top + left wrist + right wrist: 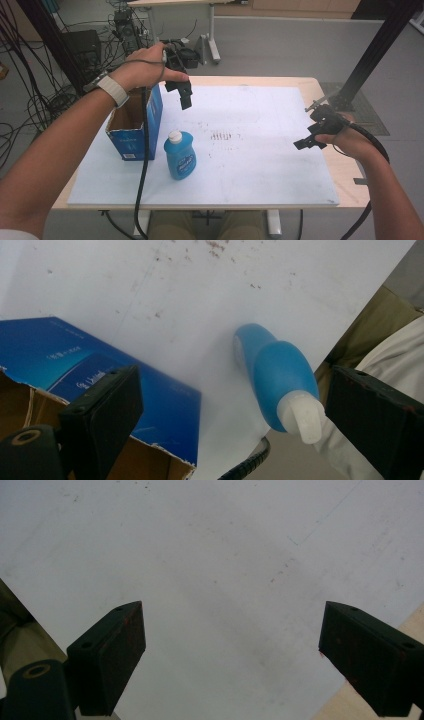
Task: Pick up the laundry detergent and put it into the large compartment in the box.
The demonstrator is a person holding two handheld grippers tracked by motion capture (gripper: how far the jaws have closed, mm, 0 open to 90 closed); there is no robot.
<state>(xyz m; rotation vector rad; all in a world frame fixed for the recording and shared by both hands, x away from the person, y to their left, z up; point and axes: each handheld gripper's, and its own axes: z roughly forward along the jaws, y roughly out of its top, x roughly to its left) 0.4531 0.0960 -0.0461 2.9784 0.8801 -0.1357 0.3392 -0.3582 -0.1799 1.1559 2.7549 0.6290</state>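
Two open grippers above table

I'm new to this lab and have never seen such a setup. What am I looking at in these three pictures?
A person holds a hand-held tool with two black jaws in each hand. One picture looks down from above the table; the other two come from cameras riding on each tool. On the white board stand a blue bottle with a white cap and an open blue cardboard box. The left gripper hangs above them, jaws open and empty. The right gripper is open too, holding nothing.
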